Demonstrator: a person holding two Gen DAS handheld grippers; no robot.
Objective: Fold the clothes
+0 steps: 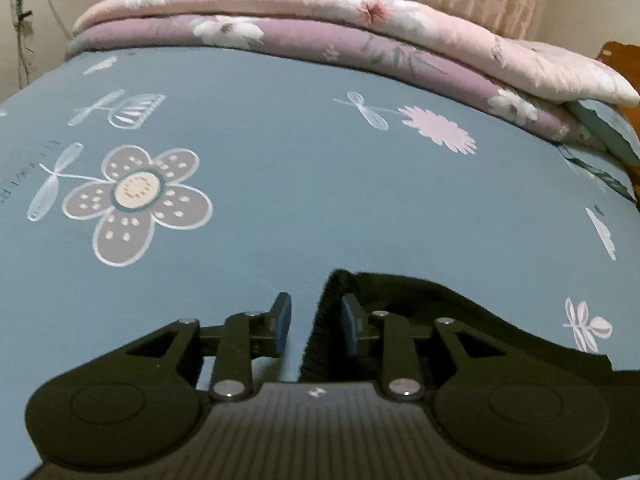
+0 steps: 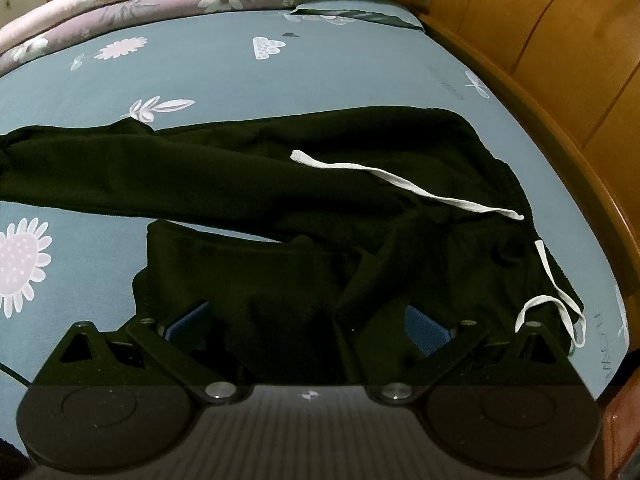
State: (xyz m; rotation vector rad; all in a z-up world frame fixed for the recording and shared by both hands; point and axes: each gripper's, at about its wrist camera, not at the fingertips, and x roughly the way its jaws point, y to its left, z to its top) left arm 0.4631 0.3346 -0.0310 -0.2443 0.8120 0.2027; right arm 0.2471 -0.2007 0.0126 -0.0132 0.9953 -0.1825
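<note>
My left gripper (image 1: 311, 326) sits just above the blue flower-printed bedsheet (image 1: 280, 184), jaws parted and released; the ribbed hem of the black drawstring trousers (image 2: 280, 184) lies against its right pad only, unpinched. My right gripper (image 2: 308, 320) hangs wide open over the trousers' crumpled near leg. Trousers lie mid-sheet, white drawstring (image 2: 408, 186) loose on top. I'd flatten that leg before folding. Beyond, folded pink quilts (image 1: 320, 12).
</note>
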